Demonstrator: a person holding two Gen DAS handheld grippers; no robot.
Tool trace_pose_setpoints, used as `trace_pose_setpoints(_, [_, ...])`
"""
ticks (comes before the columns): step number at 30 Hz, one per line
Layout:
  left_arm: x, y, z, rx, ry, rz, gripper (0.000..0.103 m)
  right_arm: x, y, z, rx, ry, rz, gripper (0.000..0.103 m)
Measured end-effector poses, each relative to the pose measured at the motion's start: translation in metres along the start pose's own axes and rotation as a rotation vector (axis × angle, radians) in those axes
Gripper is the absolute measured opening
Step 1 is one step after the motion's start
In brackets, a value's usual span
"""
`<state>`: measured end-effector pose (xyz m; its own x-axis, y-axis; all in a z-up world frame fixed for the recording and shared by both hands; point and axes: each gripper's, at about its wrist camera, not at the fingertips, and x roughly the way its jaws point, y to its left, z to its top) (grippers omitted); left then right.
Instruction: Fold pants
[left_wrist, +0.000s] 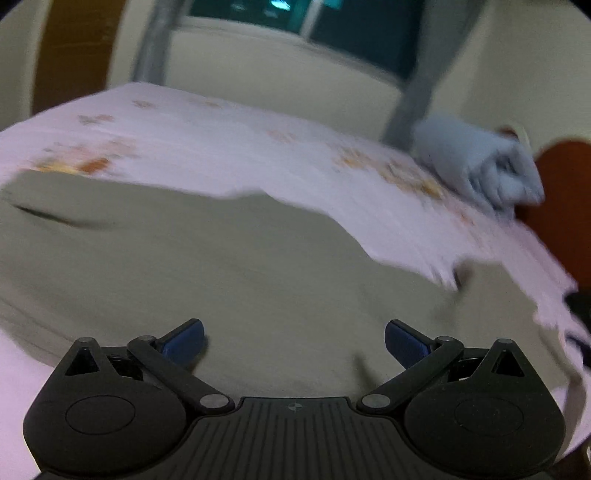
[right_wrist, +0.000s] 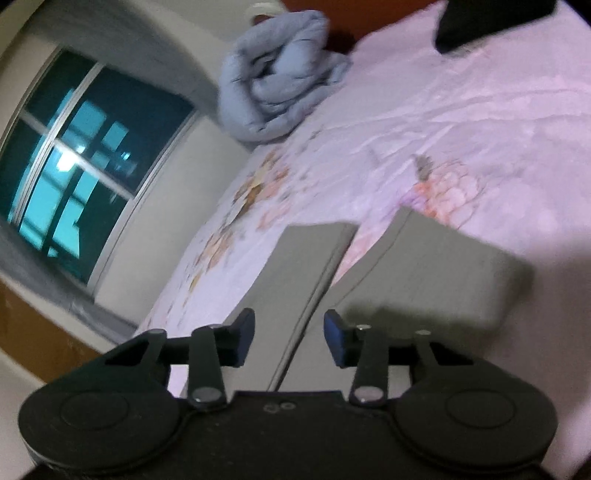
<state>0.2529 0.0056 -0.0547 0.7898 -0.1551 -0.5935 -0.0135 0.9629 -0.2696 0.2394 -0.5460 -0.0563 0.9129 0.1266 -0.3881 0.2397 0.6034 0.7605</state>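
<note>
Both grippers, left gripper (left_wrist: 293, 338) and right gripper (right_wrist: 289, 338), jaws spread, empty over the pants (right_wrist: 424, 273) on the bed (right_wrist: 461, 110); single-layer grab risks a skewed fold.

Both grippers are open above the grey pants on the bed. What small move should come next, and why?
Probably lower the right gripper and close it on a leg of the pants: the jaws stand open over the legs' inner seams, holding nothing. The left gripper is also open.

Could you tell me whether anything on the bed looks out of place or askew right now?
Only a crumpled blue blanket bunched at the far edge of the bed sheet. The pants lie flat, their legs slightly splayed apart.
</note>
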Motion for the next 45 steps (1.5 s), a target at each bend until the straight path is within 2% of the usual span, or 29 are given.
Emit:
trace_pose_setpoints(2, [0.013,-0.022,-0.015,0.062,0.046,0.073,0.103,0.010,-0.012,0.010,0.031,0.004,0.007,0.032])
trace_pose_setpoints(4, [0.017,-0.036,-0.027,0.129,0.032,0.144,0.103,0.022,-0.019,0.022,0.044,0.025,0.006,0.032])
trace_pose_setpoints(7, [0.014,-0.034,-0.032,0.119,0.010,0.155,0.103,0.047,-0.027,0.032,0.065,0.064,-0.010,0.032])
trace_pose_setpoints(10, [0.014,-0.034,-0.032,0.121,0.022,0.154,0.103,0.073,-0.036,0.036,0.109,0.089,-0.002,0.032])
trace_pose_setpoints(13, [0.019,-0.038,-0.032,0.139,0.031,0.162,0.103,0.093,-0.038,0.038,0.115,0.108,-0.011,0.022])
trace_pose_setpoints(14, [0.022,-0.037,-0.030,0.133,0.035,0.163,0.103,0.097,-0.037,0.039,0.115,0.113,-0.014,0.005])
trace_pose_setpoints(15, [0.023,-0.037,-0.030,0.133,0.040,0.165,0.103,0.101,-0.037,0.039,0.124,0.124,-0.017,0.000])
trace_pose_setpoints(16, [0.023,-0.037,-0.029,0.131,0.046,0.167,0.103,0.101,-0.036,0.040,0.127,0.128,-0.013,0.000])
trace_pose_setpoints(19, [0.026,-0.037,-0.029,0.126,0.062,0.164,0.103,0.081,-0.017,0.046,0.079,0.099,0.039,0.000])
trace_pose_setpoints(23, [0.026,-0.035,-0.026,0.127,0.085,0.145,0.103,0.009,0.010,0.052,0.003,0.001,0.128,0.000])
trace_pose_setpoints(25, [0.026,-0.032,-0.023,0.130,0.104,0.130,0.103,-0.031,0.006,0.046,-0.029,-0.046,0.102,0.000])
trace_pose_setpoints(27, [0.026,-0.031,-0.019,0.142,0.131,0.116,0.103,-0.052,-0.018,0.033,-0.043,-0.038,-0.004,0.000])
trace_pose_setpoints(30, [0.027,-0.028,-0.012,0.151,0.175,0.087,0.103,-0.049,-0.073,0.017,0.086,0.046,-0.122,0.000])
trace_pose_setpoints(32, [0.026,-0.025,-0.009,0.155,0.194,0.062,0.103,-0.051,-0.089,0.011,0.133,0.038,-0.098,0.000])
trace_pose_setpoints(34, [0.026,-0.023,-0.007,0.170,0.212,0.039,0.103,-0.053,-0.083,0.011,0.113,0.021,-0.109,0.000])
trace_pose_setpoints(38, [0.026,-0.017,0.001,0.183,0.257,-0.013,0.103,-0.059,-0.063,0.018,0.090,-0.010,-0.070,0.000])
trace_pose_setpoints(41, [0.024,-0.014,0.001,0.190,0.260,-0.036,0.103,-0.064,-0.056,0.021,0.084,-0.019,-0.050,0.000])
trace_pose_setpoints(45, [0.021,-0.014,-0.002,0.203,0.250,-0.042,0.103,-0.055,-0.085,0.010,0.144,0.027,-0.124,0.000])
